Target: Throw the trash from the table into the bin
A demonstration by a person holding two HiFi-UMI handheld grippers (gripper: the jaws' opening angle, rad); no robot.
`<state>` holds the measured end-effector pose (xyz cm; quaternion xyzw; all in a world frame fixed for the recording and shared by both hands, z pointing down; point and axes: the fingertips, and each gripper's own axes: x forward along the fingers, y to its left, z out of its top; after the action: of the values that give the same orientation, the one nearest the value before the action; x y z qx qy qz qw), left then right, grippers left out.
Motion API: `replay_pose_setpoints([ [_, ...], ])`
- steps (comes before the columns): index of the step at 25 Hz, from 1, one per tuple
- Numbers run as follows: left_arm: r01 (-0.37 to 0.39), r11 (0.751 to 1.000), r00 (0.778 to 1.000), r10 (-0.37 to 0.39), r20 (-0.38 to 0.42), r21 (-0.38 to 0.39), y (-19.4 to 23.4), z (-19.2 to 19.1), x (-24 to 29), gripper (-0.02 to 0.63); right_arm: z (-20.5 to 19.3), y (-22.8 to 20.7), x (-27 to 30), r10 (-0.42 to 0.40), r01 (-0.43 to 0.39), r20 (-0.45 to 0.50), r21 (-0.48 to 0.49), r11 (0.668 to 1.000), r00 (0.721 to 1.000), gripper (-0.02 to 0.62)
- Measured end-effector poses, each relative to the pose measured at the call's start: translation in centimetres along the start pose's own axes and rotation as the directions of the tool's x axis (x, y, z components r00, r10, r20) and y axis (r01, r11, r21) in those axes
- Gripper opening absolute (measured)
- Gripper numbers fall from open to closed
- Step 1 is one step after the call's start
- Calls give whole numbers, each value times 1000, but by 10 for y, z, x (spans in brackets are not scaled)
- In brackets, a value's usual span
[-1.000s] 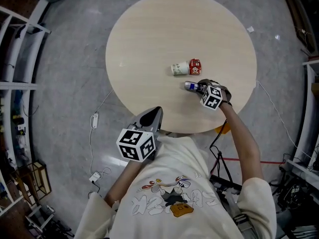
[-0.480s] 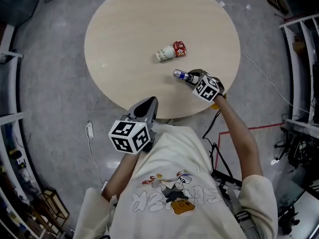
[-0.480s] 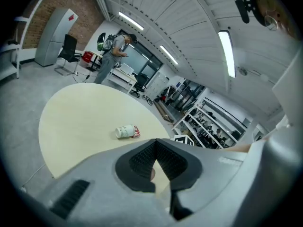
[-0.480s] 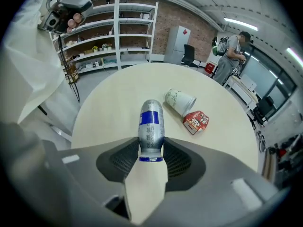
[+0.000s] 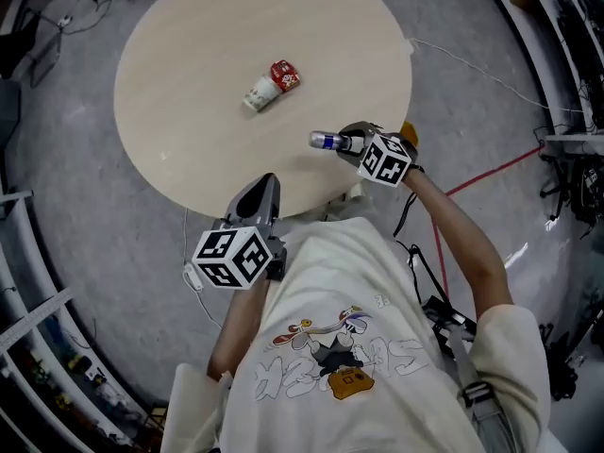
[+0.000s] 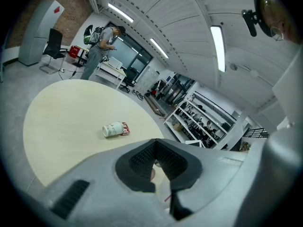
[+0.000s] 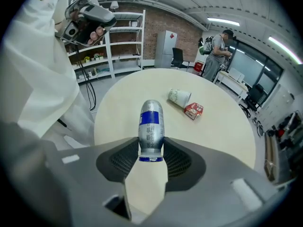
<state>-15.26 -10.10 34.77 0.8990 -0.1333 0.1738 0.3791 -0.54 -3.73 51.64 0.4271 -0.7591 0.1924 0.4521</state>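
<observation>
pale round table [image 5: 236,26]; silver can [image 7: 150,122] in right tool [image 7: 151,143]

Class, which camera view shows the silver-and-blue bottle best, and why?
The right gripper view: the bottle fills the centre, clamped in the right tongs. The head view shows it small; the left gripper view misses it.

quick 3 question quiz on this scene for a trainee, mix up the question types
1. How many pieces of trash lie loose on the table?
2. True or false: the left gripper holds something.
3. The right gripper is shut on: A a spoon, B a silver and blue can, C a sponge.

Key: 1 two, the paper cup and the red carton; 2 false, its jaws are together and empty; 3 B.
</observation>
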Motion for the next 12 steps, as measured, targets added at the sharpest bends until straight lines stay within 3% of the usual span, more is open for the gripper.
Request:
replay_pose_setpoints([
  [8, 30, 996, 997, -24, -72, 89, -64, -24, 48, 3, -58, -2, -30, 2, -3, 17, 44, 999, 1000, 170],
  [12, 28, 995, 997, -21, -76, 95, -92, -29, 71, 3, -88, -17, -44, -6, 3, 37, 64, 998, 999, 170],
])
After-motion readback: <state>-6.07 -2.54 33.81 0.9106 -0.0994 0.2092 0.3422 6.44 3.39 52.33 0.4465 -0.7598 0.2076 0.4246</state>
